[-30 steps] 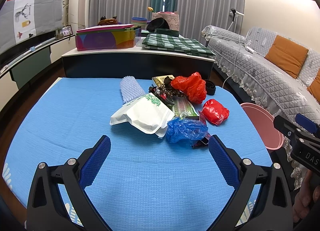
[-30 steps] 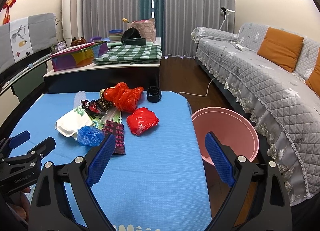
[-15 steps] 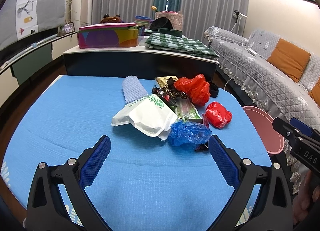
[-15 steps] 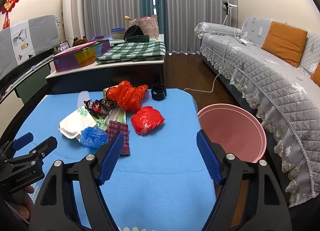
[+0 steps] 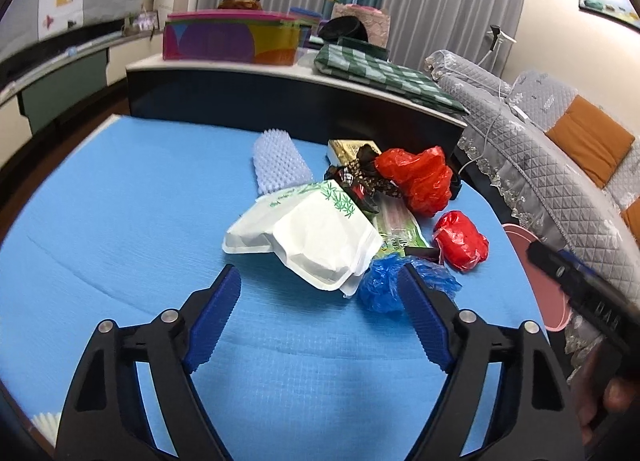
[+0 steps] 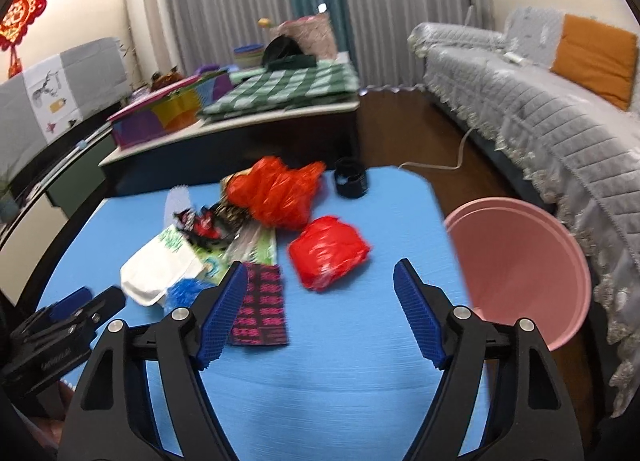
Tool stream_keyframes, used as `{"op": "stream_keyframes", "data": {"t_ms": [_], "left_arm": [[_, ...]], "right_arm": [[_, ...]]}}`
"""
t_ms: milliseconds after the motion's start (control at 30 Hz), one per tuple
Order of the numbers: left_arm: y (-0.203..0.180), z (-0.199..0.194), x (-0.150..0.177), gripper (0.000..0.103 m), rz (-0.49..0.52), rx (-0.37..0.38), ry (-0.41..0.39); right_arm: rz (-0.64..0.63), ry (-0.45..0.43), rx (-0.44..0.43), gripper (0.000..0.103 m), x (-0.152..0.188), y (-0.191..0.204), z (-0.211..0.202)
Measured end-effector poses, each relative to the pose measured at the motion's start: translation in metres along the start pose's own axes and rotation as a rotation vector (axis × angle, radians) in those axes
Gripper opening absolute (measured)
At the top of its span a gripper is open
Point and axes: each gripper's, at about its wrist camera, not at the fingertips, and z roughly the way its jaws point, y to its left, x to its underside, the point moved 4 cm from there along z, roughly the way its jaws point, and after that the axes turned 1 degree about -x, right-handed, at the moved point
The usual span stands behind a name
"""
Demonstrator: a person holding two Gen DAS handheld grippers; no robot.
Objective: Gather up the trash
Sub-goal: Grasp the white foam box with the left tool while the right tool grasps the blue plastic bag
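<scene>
Trash pile [image 5: 344, 213] sits mid-frame on the blue desk [image 5: 120, 221]. Left hand-held gripper [image 5: 318, 325] below it, jaws apart and closing, nothing between them; blue bag [image 5: 384, 281] just beside its right finger. Right hand-held gripper [image 6: 318, 315] apart, empty, red bundle [image 6: 328, 251] just above it. Pink bin [image 6: 520, 253] at right edge.

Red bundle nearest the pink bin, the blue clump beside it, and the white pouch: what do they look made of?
Red bundle: thin glossy plastic film, judging by its crinkles and highlights. Blue clump: likely similar thin, translucent plastic, scrunched. White pouch: smooth matte packaging with a green leaf print, probably coated paper or plastic; unclear which.
</scene>
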Motion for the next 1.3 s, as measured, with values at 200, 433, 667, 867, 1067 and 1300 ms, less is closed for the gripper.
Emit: {"op": "stream_keyframes", "data": {"t_ms": [200,433,667,867,1067,1300], "left_arm": [[0.012,0.022,0.002,0.070,-0.078,0.030,0.055],[0.010,0.037,0.001,0.061,-0.079,0.066,0.079],[0.012,0.046,0.001,0.042,-0.076,0.082,0.100],[0.011,0.041,-0.002,0.024,-0.051,0.086,0.088],[0.010,0.028,-0.010,0.012,-0.016,0.068,0.048],[0.009,0.010,-0.015,0.009,0.015,0.057,0.006]], "right_arm": [[-0.018,0.045,-0.080,0.075,0.007,0.017,0.013],[-0.056,0.095,-0.173,0.069,0.015,0.037,0.031],[-0.093,0.148,-0.226,0.049,0.021,0.054,0.047],[-0.129,0.174,-0.256,0.011,0.025,0.065,0.051],[-0.146,0.124,-0.254,0.001,0.018,0.070,0.039],[-0.155,0.052,-0.244,0.001,0.006,0.072,0.017]]}}
